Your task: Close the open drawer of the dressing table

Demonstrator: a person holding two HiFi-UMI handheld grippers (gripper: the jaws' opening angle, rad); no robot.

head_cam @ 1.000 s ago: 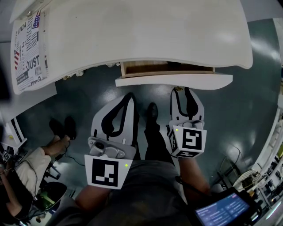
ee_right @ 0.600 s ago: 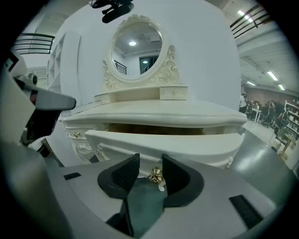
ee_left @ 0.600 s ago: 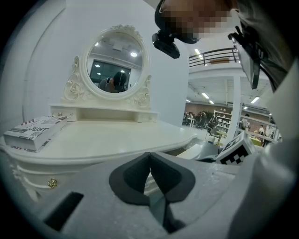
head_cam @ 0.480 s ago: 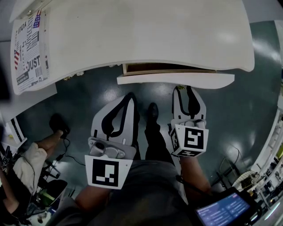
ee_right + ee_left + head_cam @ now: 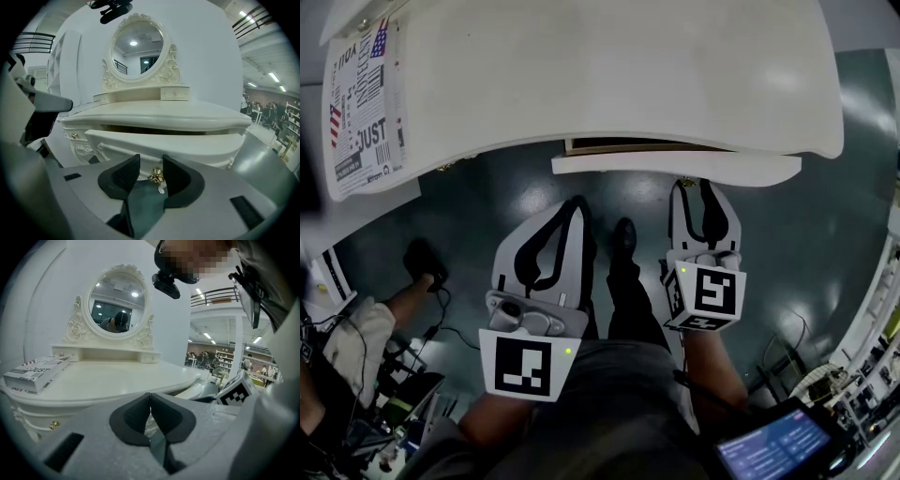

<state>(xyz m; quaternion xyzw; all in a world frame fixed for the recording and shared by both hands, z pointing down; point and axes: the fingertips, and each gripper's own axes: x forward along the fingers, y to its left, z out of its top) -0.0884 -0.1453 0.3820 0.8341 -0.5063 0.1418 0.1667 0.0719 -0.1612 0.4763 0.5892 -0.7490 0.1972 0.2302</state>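
One white table [image 5: 581, 75] has its one drawer [image 5: 675, 169] slightly open. The right gripper [image 5: 151, 161], jaws apart, flanks the drawer's single gold knob [image 5: 155, 176]. The left gripper [image 5: 150, 395], clenched on nothing, hangs below the table edge.

**A:** From the head view, the drawer [image 5: 675, 169] hardly shows its inside. The tabletop [image 5: 609, 75] covers everything but a thin dark slit. The knob [image 5: 156, 176] can't be seen from up there either.

**B:** Yep. In the right gripper view, the right gripper [image 5: 150, 163] blocks the drawer's lower edge. The book [image 5: 364, 103] has small print nobody could read. The screen [image 5: 773, 448] gets chopped off at the bottom corner, and the seated person [image 5: 356, 347] runs off the left edge.

**A:** The figures in the mirror [image 5: 118, 298] are too tiny to make out.
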